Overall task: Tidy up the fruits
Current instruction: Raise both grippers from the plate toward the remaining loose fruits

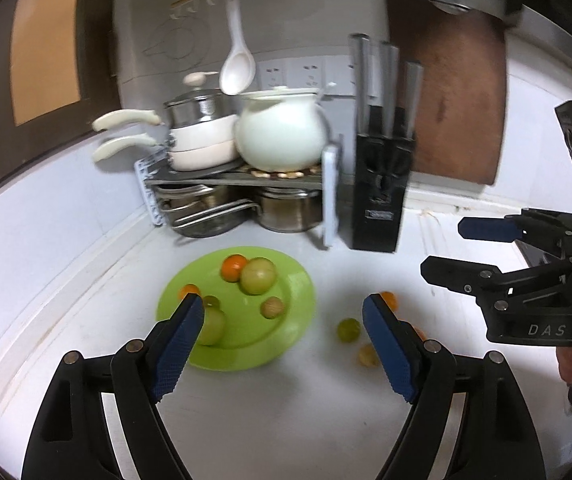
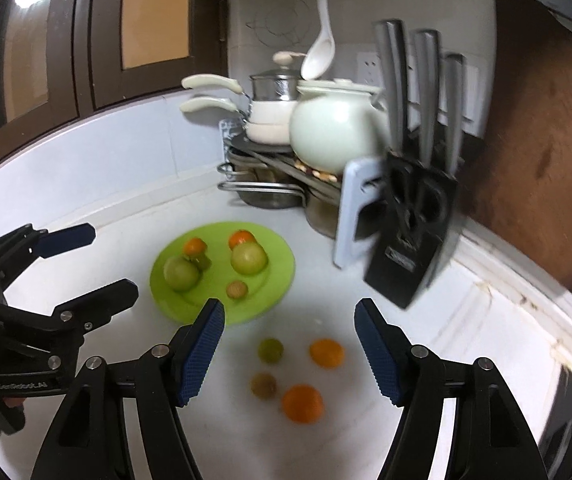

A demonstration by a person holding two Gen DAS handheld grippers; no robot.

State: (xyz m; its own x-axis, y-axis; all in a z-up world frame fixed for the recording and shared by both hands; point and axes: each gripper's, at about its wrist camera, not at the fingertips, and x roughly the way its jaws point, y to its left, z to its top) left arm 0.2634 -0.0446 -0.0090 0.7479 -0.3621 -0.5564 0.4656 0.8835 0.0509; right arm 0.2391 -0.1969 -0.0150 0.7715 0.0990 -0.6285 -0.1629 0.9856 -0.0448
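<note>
**Q:** Where's the fruit sitting at this point?

**A:** Most of it is on the green plate (image 2: 274, 276) on the white counter (image 2: 126, 208). From my right wrist view I count 2 big green fruits (image 2: 249, 258), 2 small oranges (image 2: 195, 245), a little brown one (image 2: 237, 290), plus something small and greenish I can't make out. 4 loose pieces lie on the counter just in front of the plate: a small green fruit (image 2: 270, 350), an orange (image 2: 326, 353), a brownish-green one (image 2: 264, 385) and a bigger orange (image 2: 302, 403).

**Q:** And your hands?

**A:** My right hand-held gripper (image 2: 289, 350) is spread wide with nothing in it, hovering over those 4 loose pieces. My left hand-held gripper (image 1: 284, 346) is wide apart and empty too, hanging over the plate's near-right edge.

**Q:** Background stuff?

**A:** A rack with pots (image 1: 242, 184), a white teapot (image 1: 282, 132), a black knife block (image 1: 382, 192) and a brown cutting board (image 1: 462, 92) leaning on the wall. It's all a bit blurry.
</note>
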